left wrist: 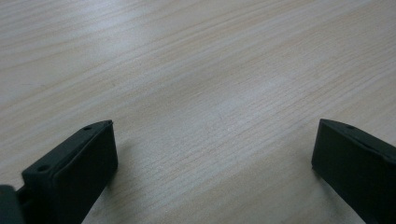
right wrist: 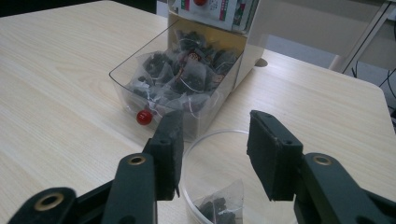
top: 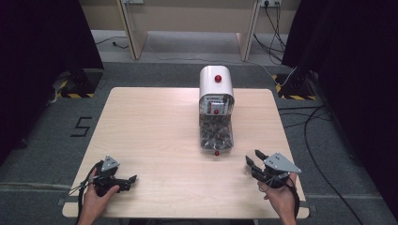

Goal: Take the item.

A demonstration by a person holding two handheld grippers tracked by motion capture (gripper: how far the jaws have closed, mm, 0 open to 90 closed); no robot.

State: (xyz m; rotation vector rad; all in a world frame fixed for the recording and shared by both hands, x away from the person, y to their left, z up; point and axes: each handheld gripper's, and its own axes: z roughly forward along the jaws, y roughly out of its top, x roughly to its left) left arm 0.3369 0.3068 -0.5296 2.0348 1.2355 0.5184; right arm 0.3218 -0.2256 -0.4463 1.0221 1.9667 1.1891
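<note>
A white dispenser (top: 216, 84) stands at the far middle of the wooden surface (top: 155, 136), and its clear drawer (top: 216, 135) is pulled out toward the person. The drawer's long axis runs from the dispenser straight toward the near edge, with the red knob (top: 217, 153) at its near end. The drawer is packed with dark tea bags (right wrist: 180, 77).

The right gripper (top: 254, 160) sits near the drawer's knob end, just to the right of it, pointing away from the person toward the drawer. In the right gripper view its jaws are released and stand apart over a clear plastic cup (right wrist: 219, 154) that lies just on the near side of the drawer's front wall. A tea bag (right wrist: 222, 200) lies inside the cup, a pyramid-shaped pouch with its point tilted up toward the drawer and dark leaves at its base. Neither jaw touches the bag.

The left gripper (top: 133, 178) rests well apart from the drawer, at the near left of the surface, pointing right toward the other hand. Its jaws are spread wide over bare wood.
</note>
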